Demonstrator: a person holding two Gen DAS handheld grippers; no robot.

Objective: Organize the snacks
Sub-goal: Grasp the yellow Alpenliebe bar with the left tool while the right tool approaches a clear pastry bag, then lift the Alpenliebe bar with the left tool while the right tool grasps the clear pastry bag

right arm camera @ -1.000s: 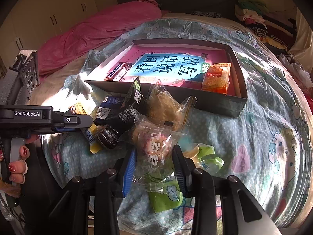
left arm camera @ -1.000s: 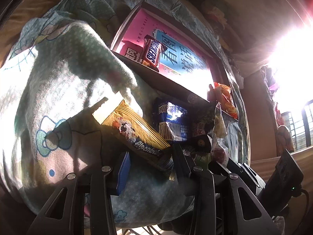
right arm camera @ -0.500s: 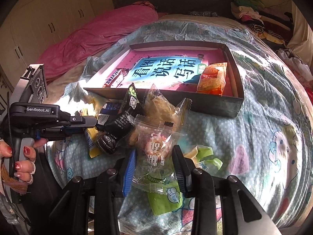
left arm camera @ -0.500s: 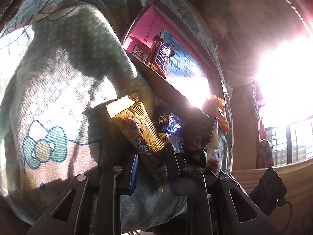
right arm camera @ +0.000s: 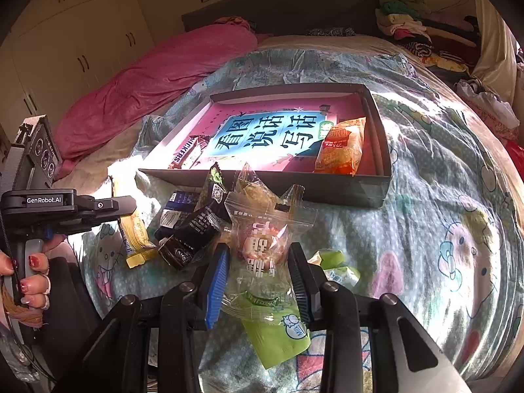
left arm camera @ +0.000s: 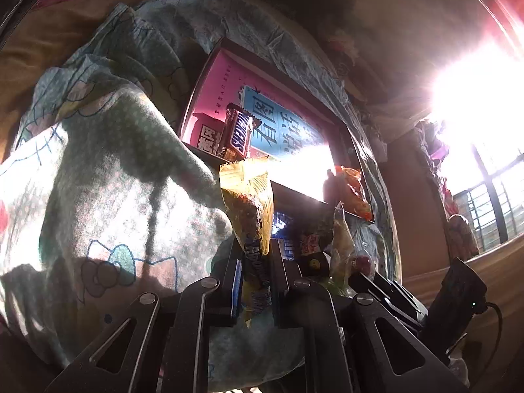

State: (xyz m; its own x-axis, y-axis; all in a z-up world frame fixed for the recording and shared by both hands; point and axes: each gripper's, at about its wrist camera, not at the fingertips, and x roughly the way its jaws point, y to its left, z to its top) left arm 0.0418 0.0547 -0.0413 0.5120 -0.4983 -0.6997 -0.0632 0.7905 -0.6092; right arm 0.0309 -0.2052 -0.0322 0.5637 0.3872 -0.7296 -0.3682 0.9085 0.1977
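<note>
My left gripper (left arm camera: pixel 255 262) is shut on a yellow Alpenliebe candy pack (left arm camera: pixel 250 209), lifted and pointing up toward the dark tray (left arm camera: pixel 294 196); the pack also shows in the right wrist view (right arm camera: pixel 134 229). The tray (right arm camera: pixel 327 190) holds a Snickers bar (right arm camera: pixel 186 155) and an orange snack bag (right arm camera: pixel 342 147). My right gripper (right arm camera: pixel 258 275) is open, its jaws either side of a clear wrapped pastry (right arm camera: pixel 262 242) and a green milk candy pack (right arm camera: pixel 278 327) on the bedspread.
A pile of snacks lies before the tray: a black wrapped cake (right arm camera: pixel 193 232), a blue pack (right arm camera: pixel 173 209), a clear pastry bag (right arm camera: pixel 255 190), small green candies (right arm camera: pixel 334 265). A pink duvet (right arm camera: pixel 147 88) lies at back left, clothes (right arm camera: pixel 419 32) at back right.
My left gripper closed on the yellow candy pack and raised it off the bedspread, tilting it upright. The right gripper stayed put, open over the pastry.
</note>
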